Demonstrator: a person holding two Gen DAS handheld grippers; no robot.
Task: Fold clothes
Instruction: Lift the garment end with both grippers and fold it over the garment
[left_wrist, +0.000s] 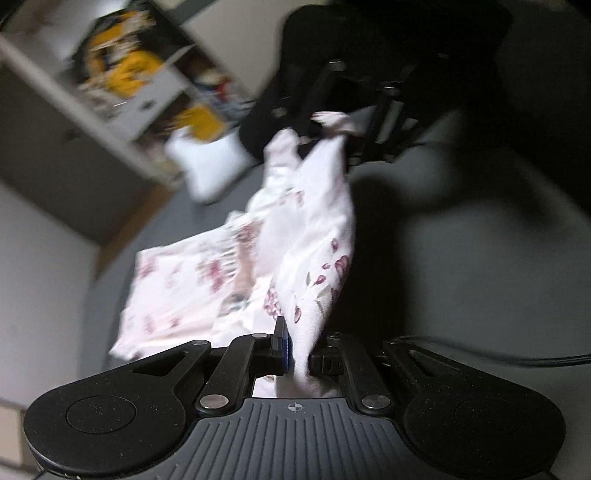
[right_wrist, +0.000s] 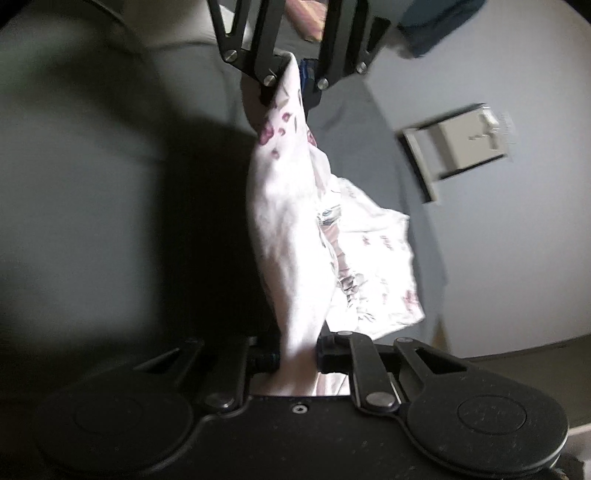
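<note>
Behind garment (left_wrist: 314, 236), blurred shelf (left_wrist: 122, 74), pillow (left_wrist: 207, 162).

**Two handheld grippers face each other, both clamped shut**

The left gripper (left_wrist: 299, 354) has its two black fingers drawn close together, pinching white floral fabric (left_wrist: 314, 240) between them; a blue pad (left_wrist: 284, 350) shows on the inner face of one finger. The right gripper (right_wrist: 297, 358) is likewise closed tight on the same fabric. Each gripper appears in the other's camera, at the far end of the cloth, pointing back toward it. Both views are motion-blurred. No hand or sleeve can be made out.
</note>
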